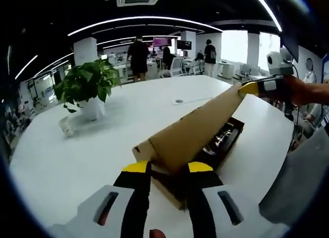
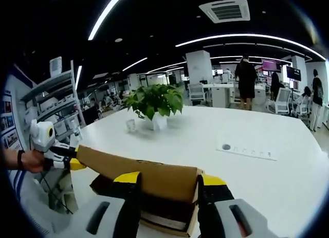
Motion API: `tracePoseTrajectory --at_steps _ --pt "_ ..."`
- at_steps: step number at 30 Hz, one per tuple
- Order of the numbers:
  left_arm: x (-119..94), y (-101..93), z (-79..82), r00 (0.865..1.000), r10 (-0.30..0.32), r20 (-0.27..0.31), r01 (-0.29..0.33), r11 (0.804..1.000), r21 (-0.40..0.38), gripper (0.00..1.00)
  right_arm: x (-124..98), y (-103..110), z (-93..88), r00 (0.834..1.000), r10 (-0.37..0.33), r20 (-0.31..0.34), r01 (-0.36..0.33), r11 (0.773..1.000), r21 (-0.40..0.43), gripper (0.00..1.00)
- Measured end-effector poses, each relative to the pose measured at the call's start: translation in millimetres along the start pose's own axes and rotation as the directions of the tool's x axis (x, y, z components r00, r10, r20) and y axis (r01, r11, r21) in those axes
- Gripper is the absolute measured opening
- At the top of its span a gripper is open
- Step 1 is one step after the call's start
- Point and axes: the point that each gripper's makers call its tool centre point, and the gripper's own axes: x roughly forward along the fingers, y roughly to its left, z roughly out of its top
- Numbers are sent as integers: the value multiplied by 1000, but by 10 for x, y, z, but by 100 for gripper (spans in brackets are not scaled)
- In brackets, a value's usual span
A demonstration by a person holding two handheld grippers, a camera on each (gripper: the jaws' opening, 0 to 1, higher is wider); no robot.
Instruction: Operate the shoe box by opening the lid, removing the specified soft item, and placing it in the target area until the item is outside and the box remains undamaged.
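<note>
Shoe box (image 1: 205,132), lid raised, on white office table (image 1: 103,145); both grippers' jaws spread.

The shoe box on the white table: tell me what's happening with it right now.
A person with a two-jaw gripper in each hand is opening the shoe box on the white table. Both grippers are at the cardboard lid, one at each end, and the lid is lifted and tilted so the box stands open. The left gripper is at the near end in its view; the right gripper is at the far end. Something dark lies inside. A potted plant stands farther back.
</note>
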Motion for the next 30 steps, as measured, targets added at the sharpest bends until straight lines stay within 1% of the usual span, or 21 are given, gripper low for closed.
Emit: tracePoseTrajectory --at_steps 1,2,3,7,9,11,12,14,17,22,27,29,30 --pt "6 28 27 1000 21 0 -21 999 25 22 6 -11 25 1000 -1 6 1 1000 3 40" --pt "11 41 44 999 32 1 -32 999 34 21 11 -14 41 1000 -1 9 1 1000 6 40" --pt "18 84 70 998 57 3 -57 997 50 19 17 -17 65 1000 -1 10 1 1000 7 40" --pt "71 144 124 996 89 5 -90 993 82 17 54 -25 153 1000 -6 16 6 1000 0 40" --pt "102 197 149 993 119 1 -118 986 115 16 64 -29 192 1000 -7 17 8 1000 -11 40" --pt "150 217 163 992 126 -10 -124 984 126 16 79 -34 232 1000 -8 16 8 1000 -27 40" --pt "172 246 177 990 139 -11 -137 982 129 15 87 -39 254 1000 -8 16 8 1000 -30 40" --pt "197 290 198 988 153 -11 -151 980 127 13 100 -45 290 1000 -9 20 10 999 -35 40" --pt "214 370 246 985 173 -4 -171 980 99 10 115 -54 332 999 -11 30 12 999 -43 40" --pt "214 403 285 982 191 -6 -190 978 86 8 140 -69 385 999 -12 47 14 999 -42 40" --pt "222 434 299 977 212 -16 -211 976 62 6 140 -63 395 999 -2 53 6 998 -63 40" --pt "224 449 312 976 218 -25 -218 976 27 6 129 -65 391 999 1 53 2 997 -72 40" --pt "230 458 314 975 220 -28 -220 975 23 6 124 -67 387 999 2 52 2 997 -76 39"
